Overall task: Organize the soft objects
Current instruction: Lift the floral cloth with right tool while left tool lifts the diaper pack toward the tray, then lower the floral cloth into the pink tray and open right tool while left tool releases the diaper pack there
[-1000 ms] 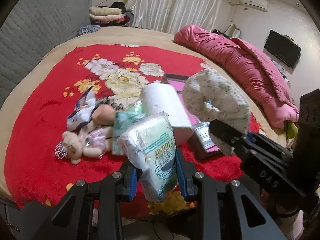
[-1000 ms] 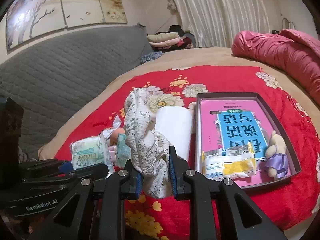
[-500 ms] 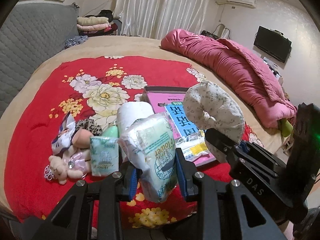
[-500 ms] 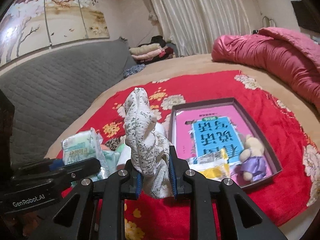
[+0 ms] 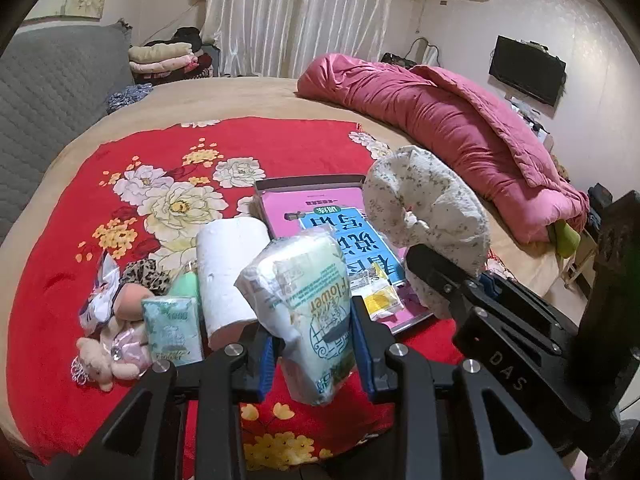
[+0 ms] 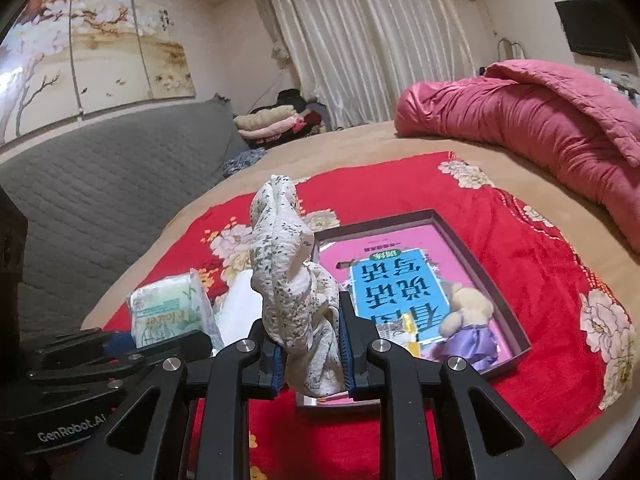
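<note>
My left gripper (image 5: 314, 338) is shut on a white and green tissue pack (image 5: 310, 300), held up over the red floral blanket (image 5: 248, 148). My right gripper (image 6: 308, 346) is shut on a floppy floral fabric ring (image 6: 288, 264), which also shows at the right of the left wrist view as a speckled floral ring (image 5: 424, 208). Beyond both lies a shallow dark box (image 6: 508, 312) with a pink and blue book, a small bear in a purple dress (image 6: 468, 320) and a yellow packet (image 5: 382, 300). A paper roll (image 5: 228, 268), a second tissue pack (image 5: 172, 328) and a small plush bear (image 5: 108, 360) lie at the left.
A rumpled pink quilt (image 5: 448, 120) runs along the bed's right side. A grey quilted headboard (image 6: 104, 176) stands on the left, with folded clothes (image 5: 164, 56) behind it. Curtains (image 6: 376, 40) and a wall television (image 5: 526, 70) are at the back.
Both grippers have risen and drawn back from the bed with their loads still held. The box and the pile now sit lower and farther off in both views.
</note>
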A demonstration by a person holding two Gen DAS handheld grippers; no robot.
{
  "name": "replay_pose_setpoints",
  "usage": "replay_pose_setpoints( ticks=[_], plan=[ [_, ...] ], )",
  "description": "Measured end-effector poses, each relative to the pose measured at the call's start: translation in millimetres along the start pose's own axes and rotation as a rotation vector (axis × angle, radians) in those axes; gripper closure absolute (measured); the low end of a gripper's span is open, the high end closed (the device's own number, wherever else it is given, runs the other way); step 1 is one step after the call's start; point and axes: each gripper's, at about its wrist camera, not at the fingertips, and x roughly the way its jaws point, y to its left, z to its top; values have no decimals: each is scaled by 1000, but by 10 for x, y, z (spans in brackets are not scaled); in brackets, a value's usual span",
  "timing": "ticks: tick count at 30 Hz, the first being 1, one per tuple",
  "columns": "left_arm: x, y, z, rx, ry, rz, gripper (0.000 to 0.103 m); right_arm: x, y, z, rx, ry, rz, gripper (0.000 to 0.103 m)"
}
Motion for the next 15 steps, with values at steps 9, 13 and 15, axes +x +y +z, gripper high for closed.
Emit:
replay_pose_setpoints(
  ticks=[9, 13, 15],
  plan=[
    [101, -85, 118, 6, 0, -2, 70, -89, -228, 94, 42, -36, -55, 81],
    [184, -116, 131, 1, 16, -17, 70, -137, -424, 146, 77, -60, -101, 80],
    [235, -144, 134, 7, 22, -21, 70, -142, -525, 149, 93, -61, -118, 80]
  ],
)
